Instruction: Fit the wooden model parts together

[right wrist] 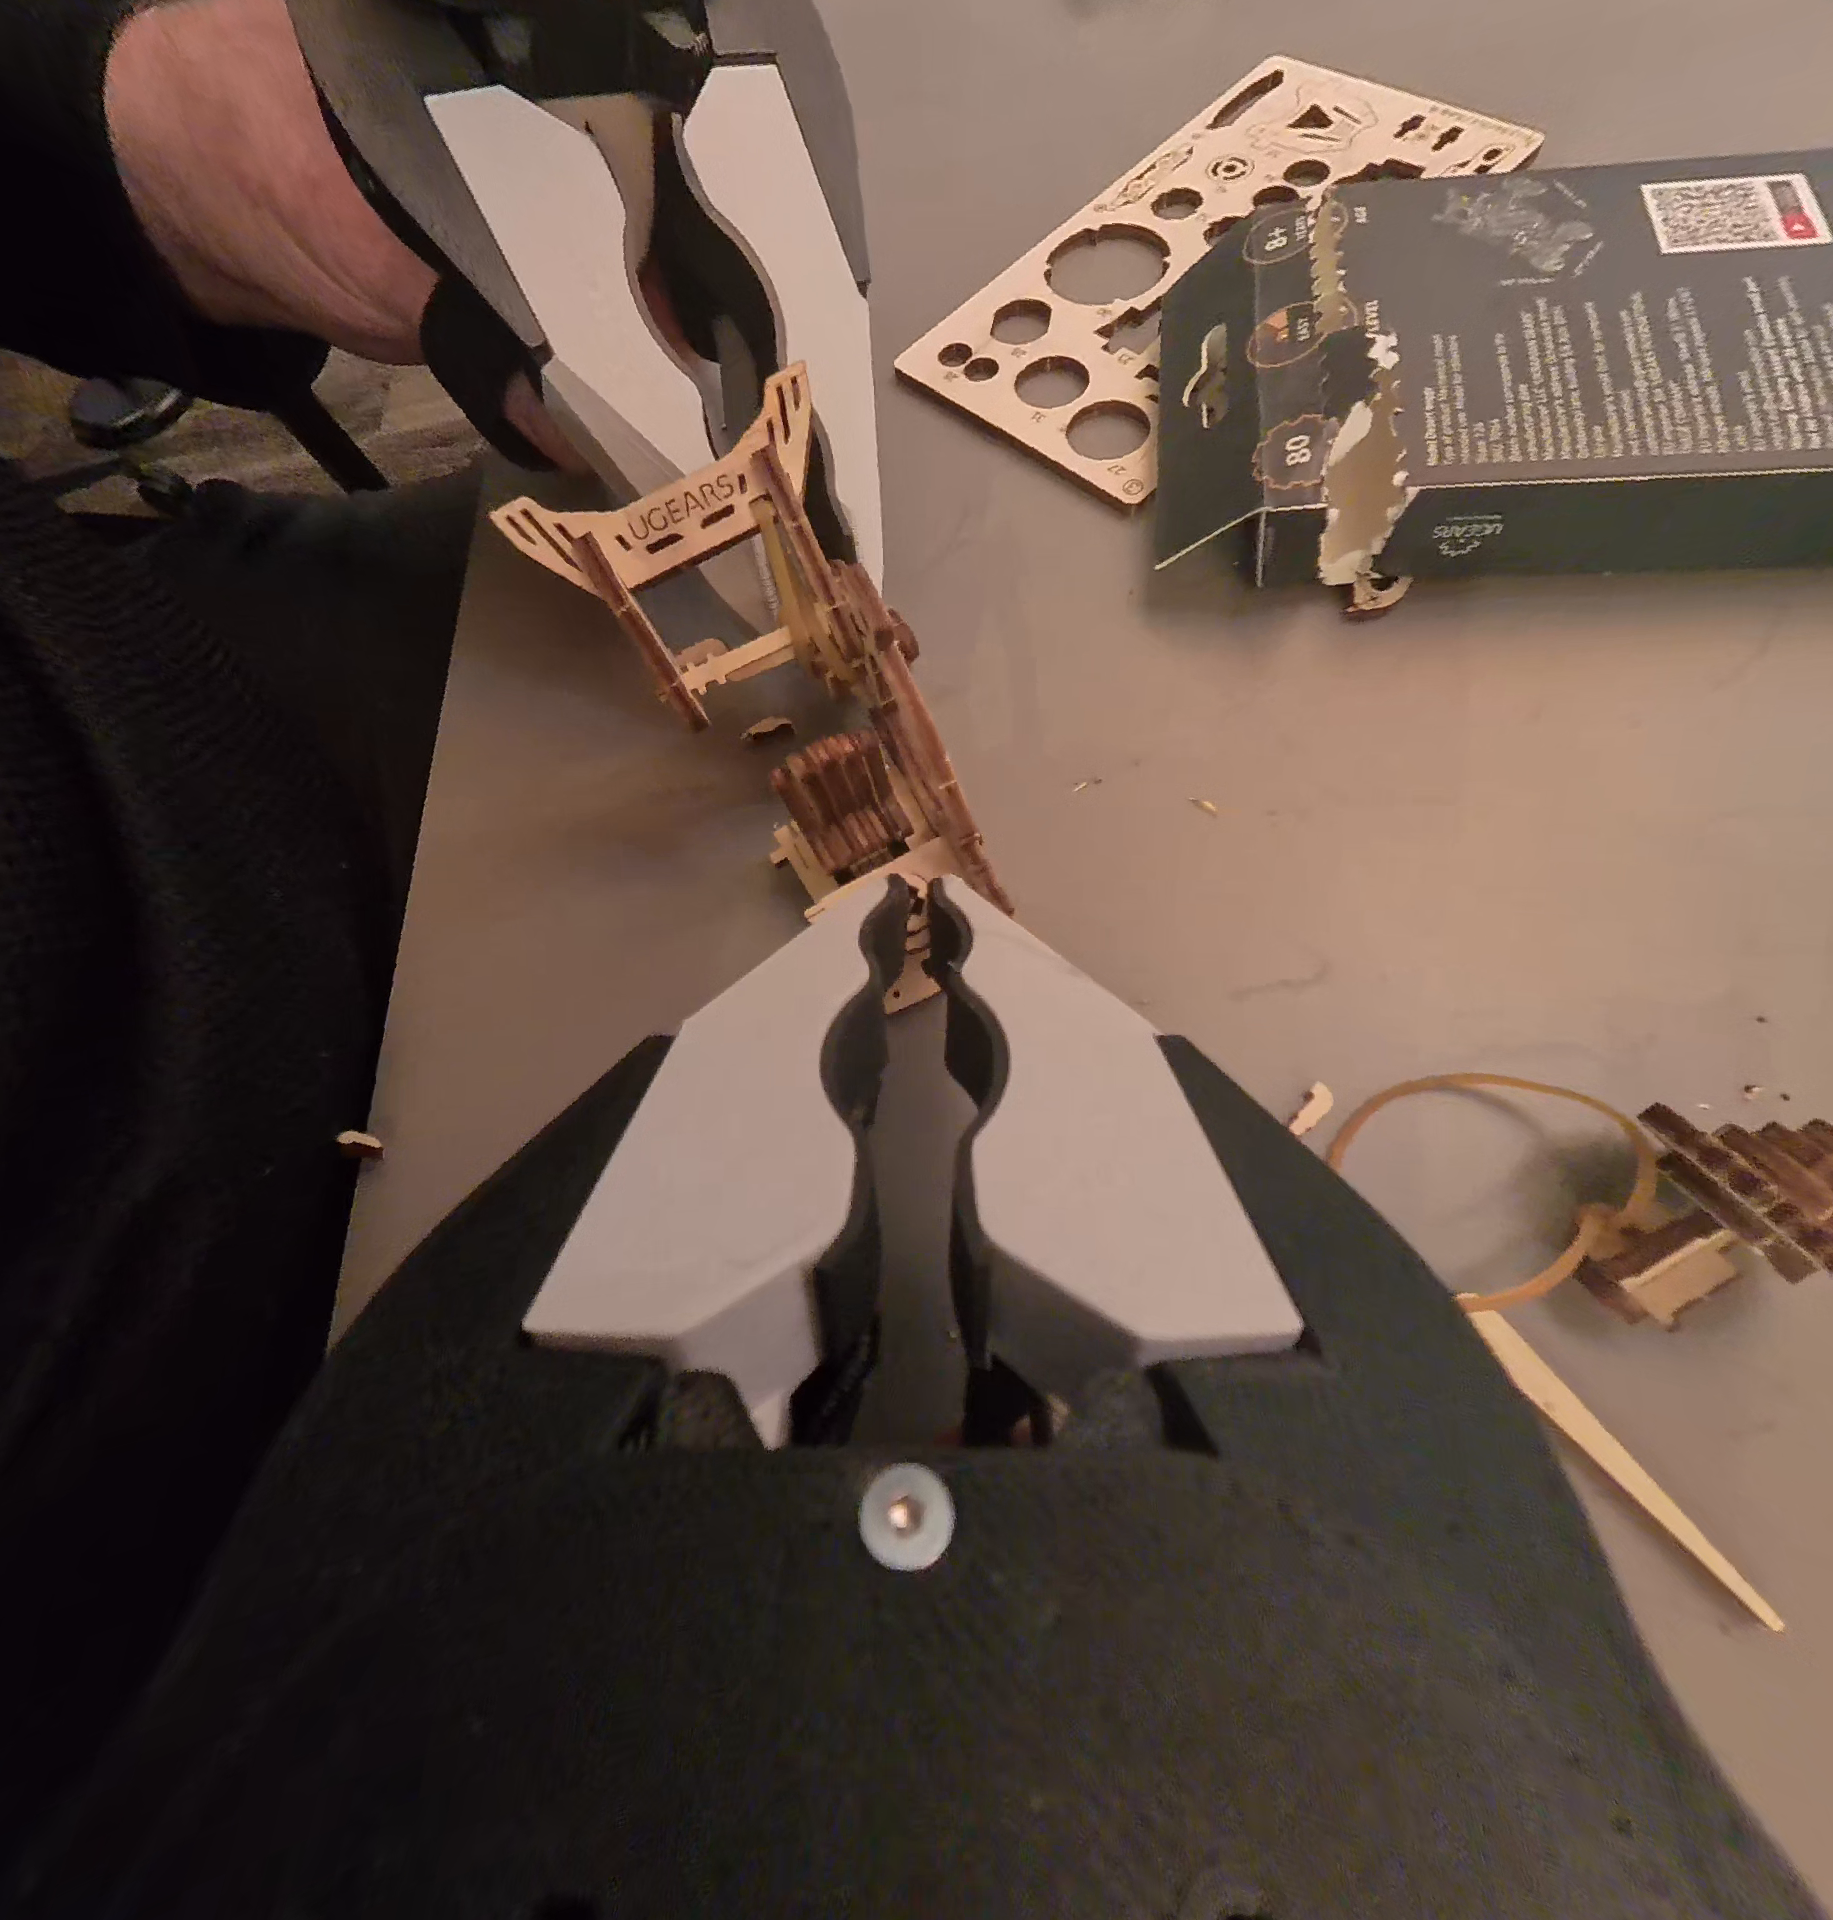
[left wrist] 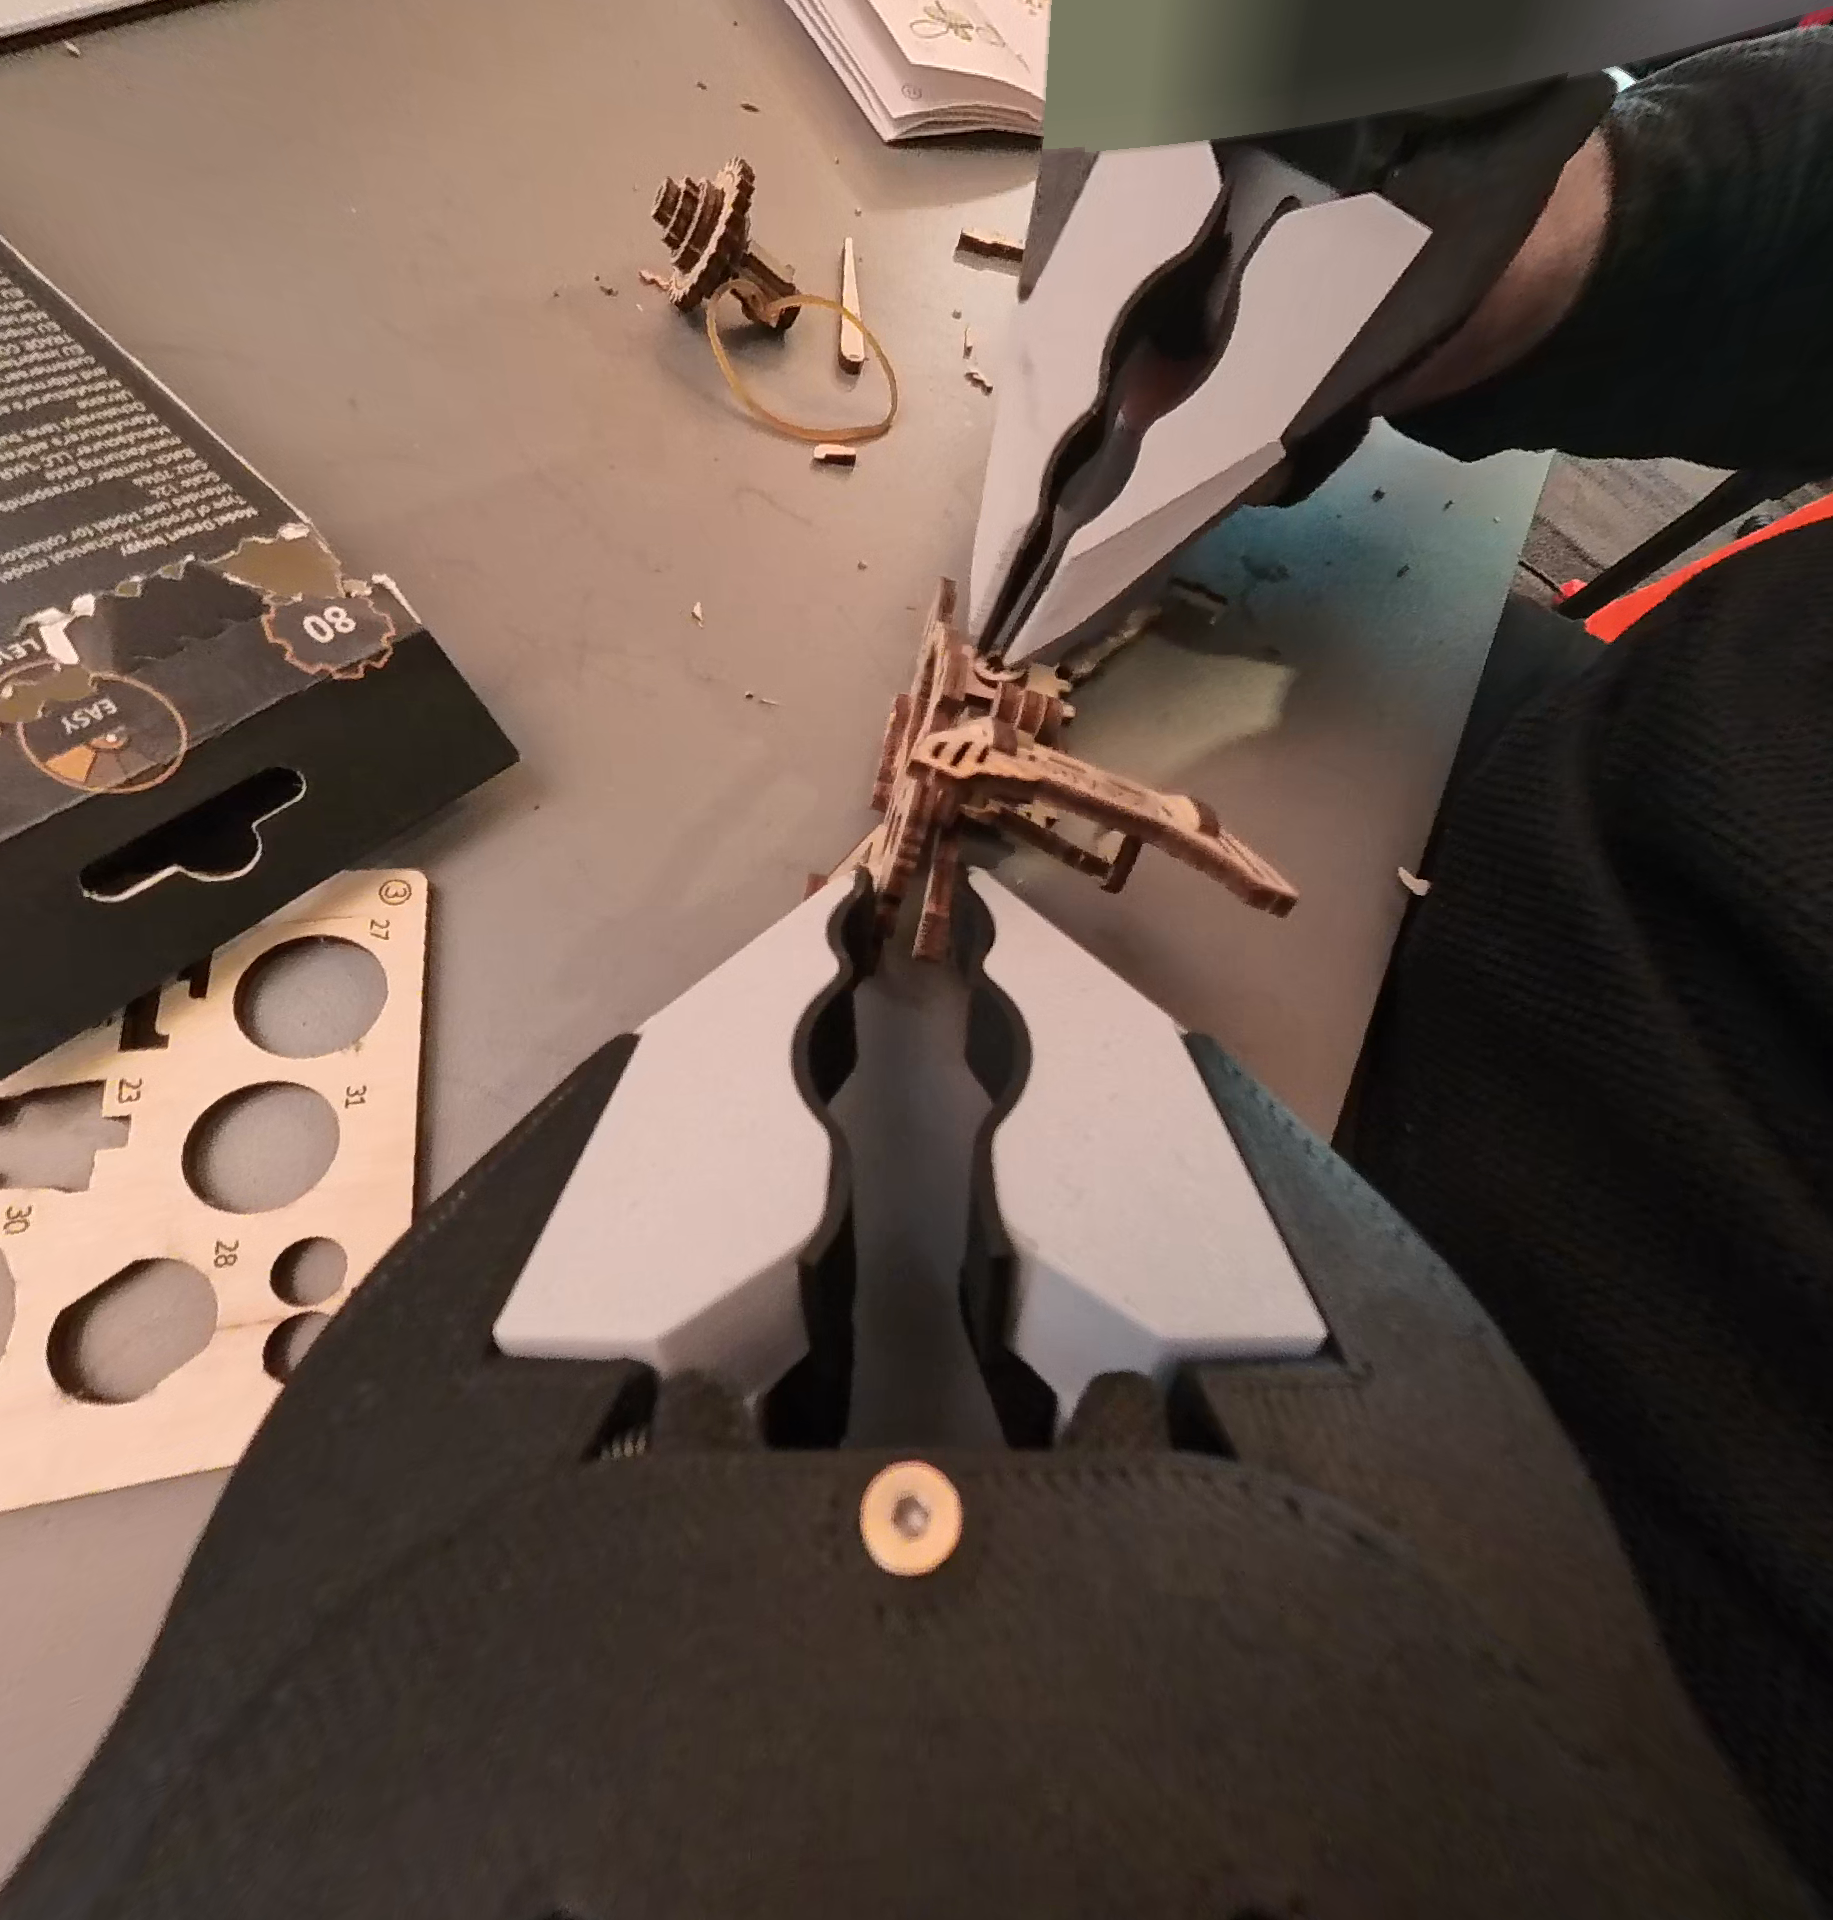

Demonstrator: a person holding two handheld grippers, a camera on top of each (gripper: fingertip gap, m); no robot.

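The wooden model (left wrist: 1005, 769), a partly built frame with stacked gears, is held between both grippers near the table's edge. My left gripper (left wrist: 917, 904) is shut on its gear end from below in the left wrist view. My right gripper (left wrist: 995, 639) comes in from the upper right and pinches the opposite side. In the right wrist view my right gripper (right wrist: 917, 904) is shut on a pale tab of the model (right wrist: 777, 623). My left gripper (right wrist: 808, 561) grips the model's far side, its tips hidden behind the frame.
A loose gear stack (left wrist: 714, 239) with a rubber band (left wrist: 798, 364) and a wooden stick (left wrist: 850, 301) lie on the grey table (left wrist: 476, 416). A torn black box (left wrist: 164, 644), a punched plywood sheet (left wrist: 216, 1143) and a booklet (left wrist: 922, 73) lie around. Dark clothing (right wrist: 164, 935) borders the table edge. About 6 centimeters separates my left fingertips from my right.
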